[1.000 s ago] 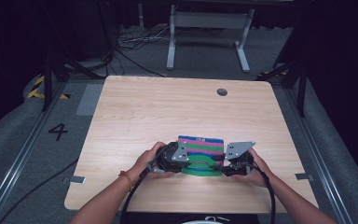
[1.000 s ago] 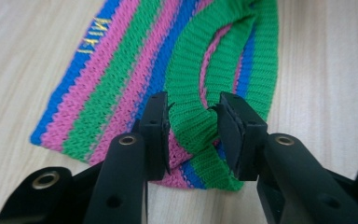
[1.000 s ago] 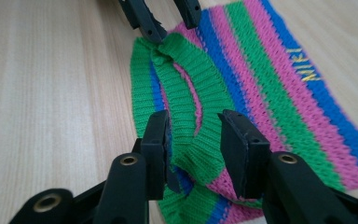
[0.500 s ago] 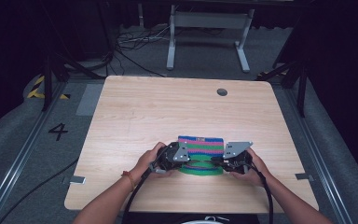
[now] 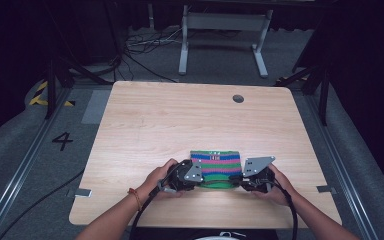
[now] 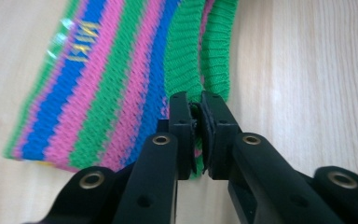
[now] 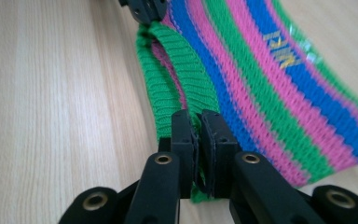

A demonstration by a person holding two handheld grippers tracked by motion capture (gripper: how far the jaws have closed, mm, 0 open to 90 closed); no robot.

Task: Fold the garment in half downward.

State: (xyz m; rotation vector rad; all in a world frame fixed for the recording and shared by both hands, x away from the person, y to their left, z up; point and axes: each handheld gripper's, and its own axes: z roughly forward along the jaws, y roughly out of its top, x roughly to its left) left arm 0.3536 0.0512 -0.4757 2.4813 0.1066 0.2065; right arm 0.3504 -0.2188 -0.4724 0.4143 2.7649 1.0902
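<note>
Striped knit cloth (image 5: 216, 168) flat on surface (image 5: 180, 125), left tool (image 6: 196, 116) clamped on cloth's green hem, right tool (image 7: 196, 126) clamped on same hem, opposite end

Black left claw (image 5: 196, 179), brass-ringed screw holes; grey three-cornered plate; orange wristband (image 5: 137, 198).

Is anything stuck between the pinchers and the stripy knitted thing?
Nothing visible is. The left gripper and the right gripper are each shut right on the green edge of the cloth, one at each end, with the knit pinched directly between the fingers.
</note>
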